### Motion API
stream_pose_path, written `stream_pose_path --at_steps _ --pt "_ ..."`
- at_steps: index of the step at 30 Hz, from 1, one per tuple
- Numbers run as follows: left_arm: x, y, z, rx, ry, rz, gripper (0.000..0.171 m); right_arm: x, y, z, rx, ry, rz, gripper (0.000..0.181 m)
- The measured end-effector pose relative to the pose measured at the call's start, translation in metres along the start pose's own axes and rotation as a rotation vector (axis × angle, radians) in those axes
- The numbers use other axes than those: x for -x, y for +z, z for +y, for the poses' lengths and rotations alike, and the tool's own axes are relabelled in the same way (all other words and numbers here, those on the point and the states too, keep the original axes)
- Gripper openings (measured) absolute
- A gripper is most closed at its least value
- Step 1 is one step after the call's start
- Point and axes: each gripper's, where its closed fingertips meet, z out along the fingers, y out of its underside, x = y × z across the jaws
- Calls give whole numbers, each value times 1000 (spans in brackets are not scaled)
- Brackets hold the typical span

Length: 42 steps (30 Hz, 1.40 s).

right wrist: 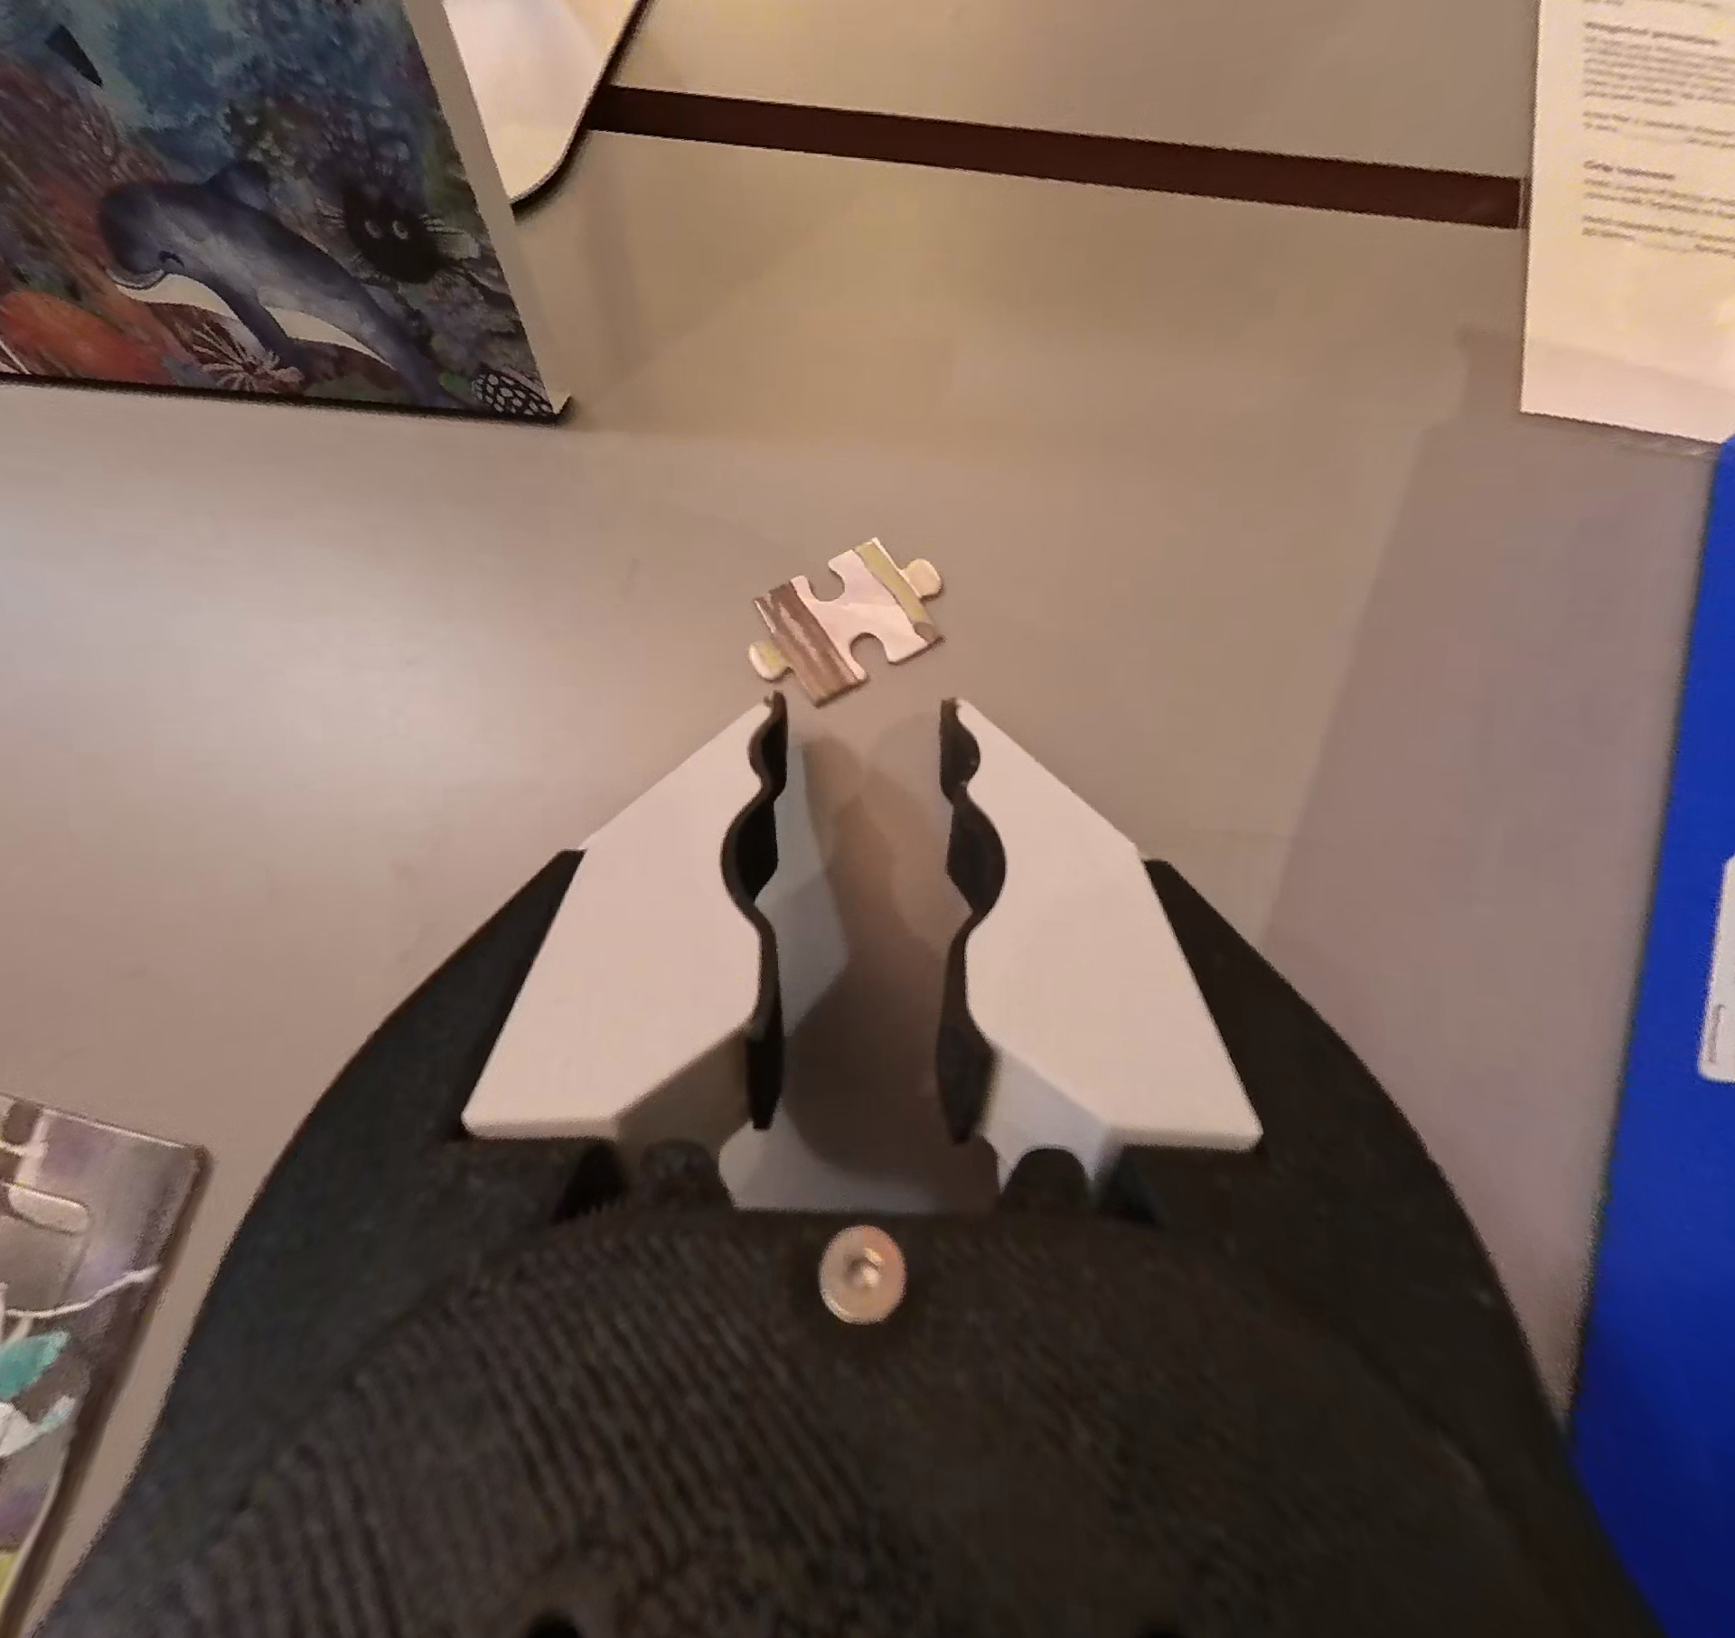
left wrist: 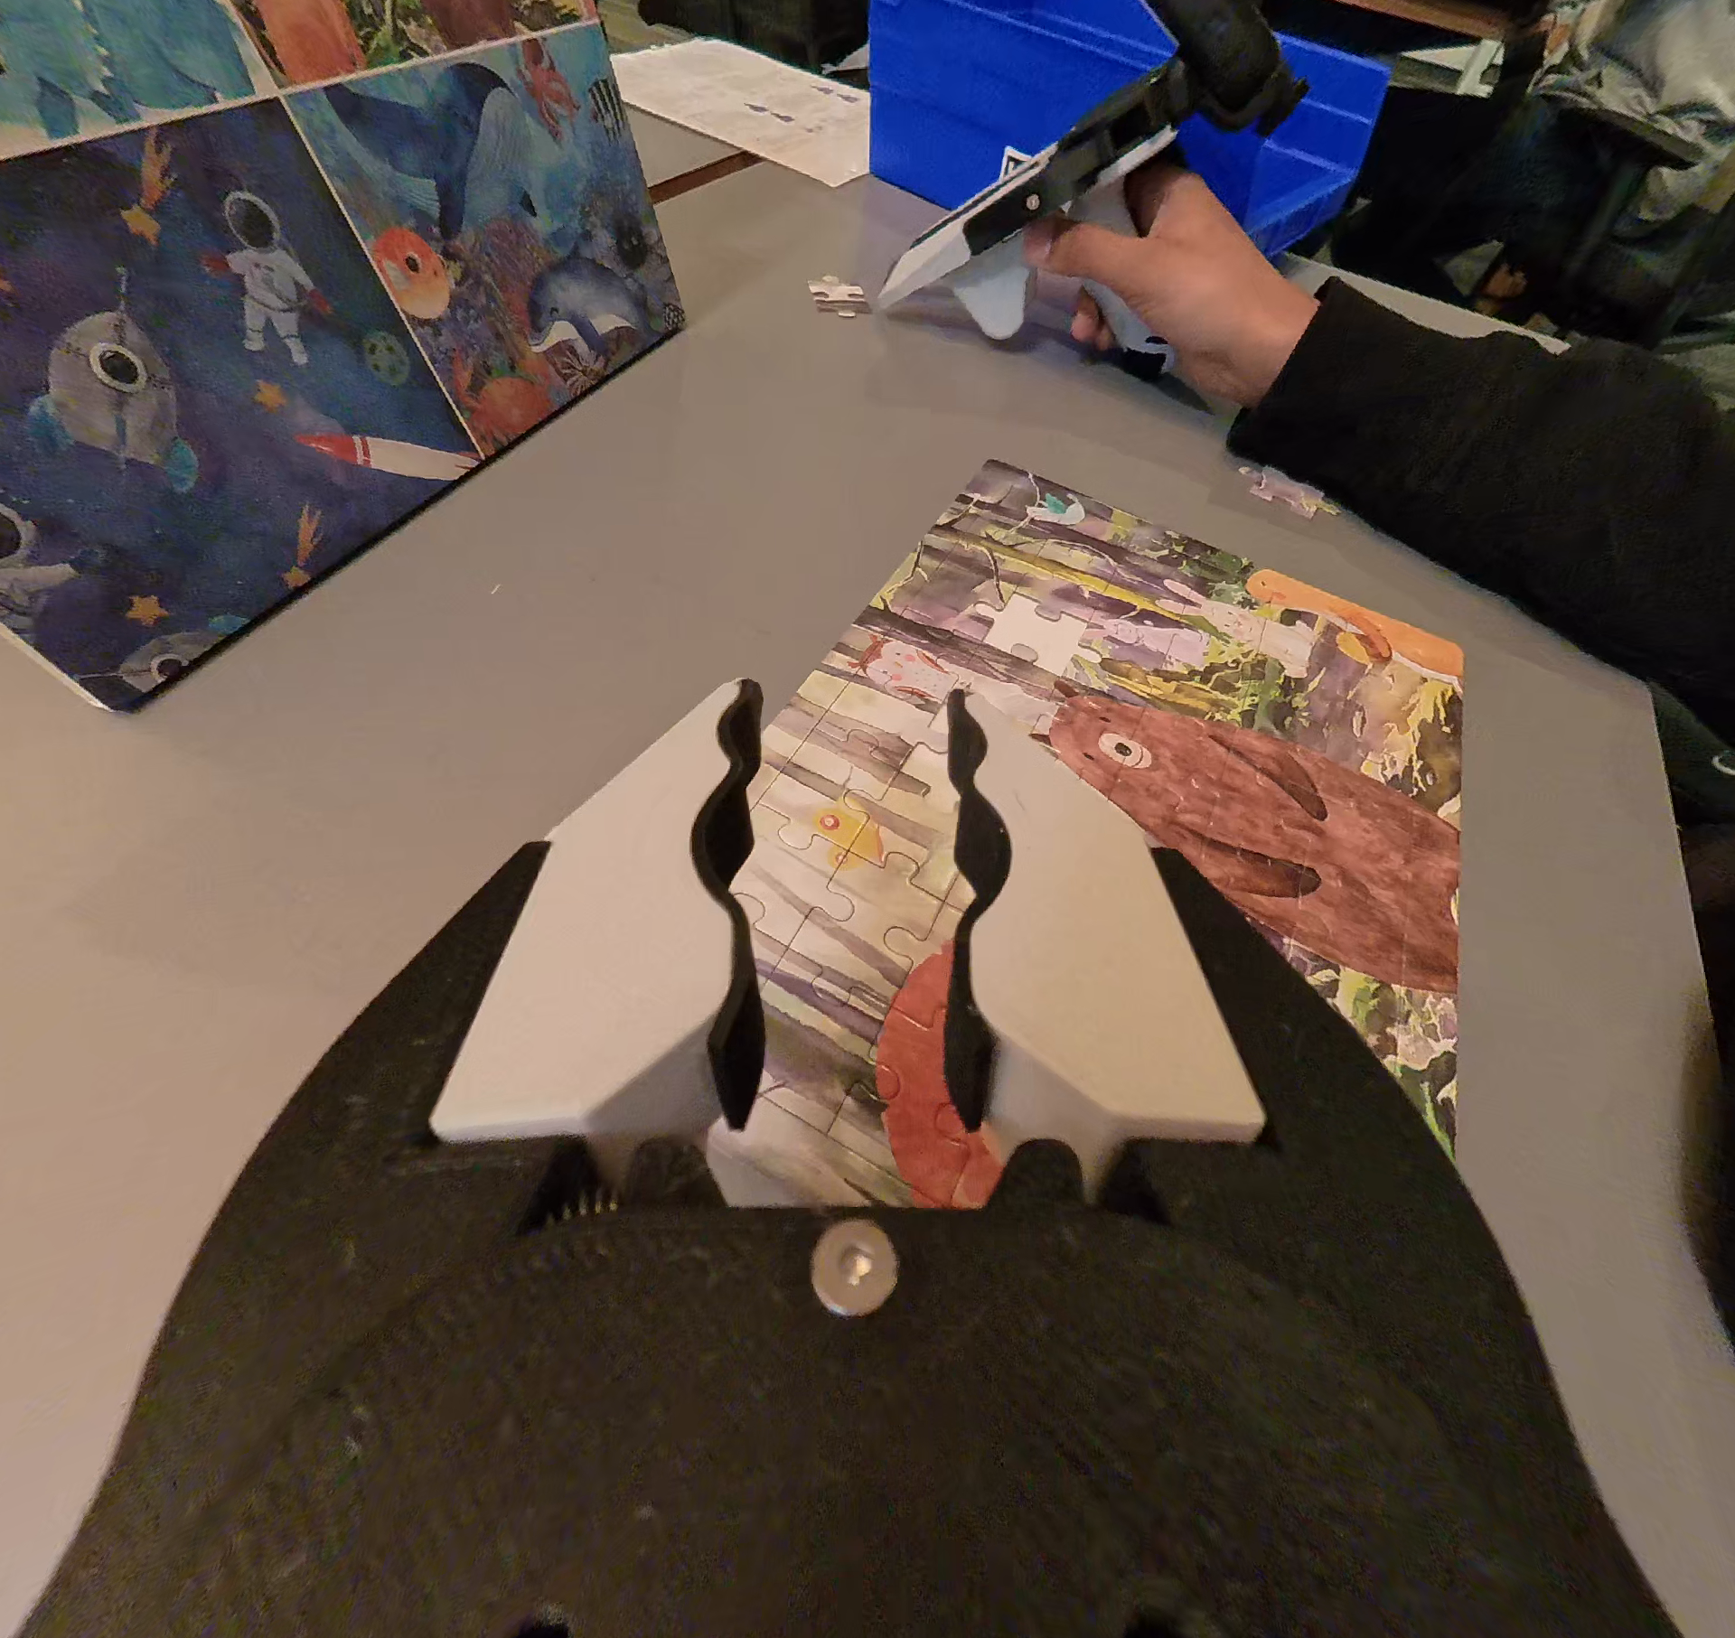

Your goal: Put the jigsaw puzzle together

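The jigsaw puzzle [left wrist: 1220,795], a forest scene with a brown bear, lies on the grey table [left wrist: 563,617] with one white gap [left wrist: 1028,631] near its far left. My left gripper [left wrist: 850,701] is open and empty, held over the puzzle's left part. My right gripper [right wrist: 864,706] is open and empty, its tips just short of a loose puzzle piece [right wrist: 845,621] lying flat on the table. That gripper [left wrist: 887,293] and the piece [left wrist: 836,293] also show far off in the left wrist view. A corner of the puzzle [right wrist: 75,1264] shows at the lower left of the right wrist view.
A picture-covered puzzle box [left wrist: 282,298] stands at the left, also in the right wrist view [right wrist: 244,185]. A blue bin [left wrist: 1033,72] sits at the back right and shows again [right wrist: 1671,1030]. A paper sheet [right wrist: 1634,157] lies behind. Another loose piece [left wrist: 1286,490] lies by the person's sleeve [left wrist: 1502,485]. There is about 35 cm between the tips of the two grippers.
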Motion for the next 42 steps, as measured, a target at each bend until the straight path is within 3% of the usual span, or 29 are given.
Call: stream_pose_path --at_steps 6,9,11,15,19,28,32,34,41,42 --pt "0 5 6 26 22 -15 37 8 12 -5 20 -6 -25 42" --pt "5 4 8 33 34 -40 34 -16 10 0 42 -31 76 44" --pt "8 3 7 27 29 -48 33 -38 3 3 38 -20 151 34" --pt "11 2 8 22 16 -54 33 -53 -6 -1 -17 58 144 35" --pt "11 3 9 30 16 -51 32 -31 -7 -16 -100 72 32 38" --pt "11 9 16 56 20 -46 31 -7 22 -8 45 -61 25 55" --pt "13 9 18 59 13 -50 31 -12 22 -9 44 -20 23 44" --pt "14 9 18 57 8 -49 31 -13 20 -8 43 -25 18 29" --pt "15 7 16 52 16 -54 30 -6 12 -8 17 -42 -73 28" --pt "15 7 16 50 20 -56 30 -4 9 -11 -9 -54 -83 13"
